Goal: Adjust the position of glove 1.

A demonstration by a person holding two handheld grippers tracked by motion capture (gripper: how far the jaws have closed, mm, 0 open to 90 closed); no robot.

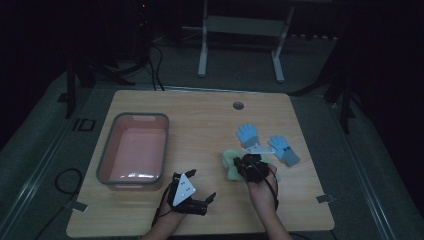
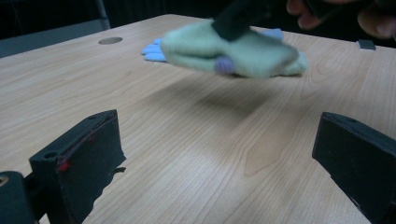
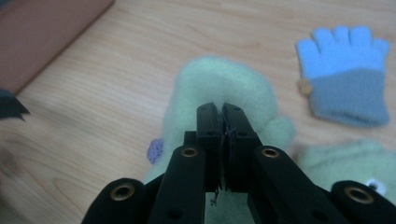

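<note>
High view: my right claw (image 1: 248,162) hangs over the bench (image 1: 200,210) with a green mitten (image 1: 231,165) pinched in it, right of the pink tub (image 1: 133,148). Two blue gloves (image 1: 248,134) lie just beyond. My left claw (image 1: 199,189) waits near the front edge, jaws apart and empty. The room is dim, and my hand covers most of the mitten here, so I cannot tell how much cloth the right claw has.

Left gripper view: the jaws stand wide with bare wood between them. Farther off the mitten (image 2: 233,51) hangs clear of the bench, a shadow under it, drooping at both ends. It is blurred; a small purple spot on it is all I can make out.

Right gripper view: the jaws are clamped together on a thin fold of the mitten (image 3: 219,88). I judge that the risk: so shallow a bite on soft fleece could slip on the way to the tub. A second green piece (image 3: 355,165) at lower right is cut off by the frame.
</note>
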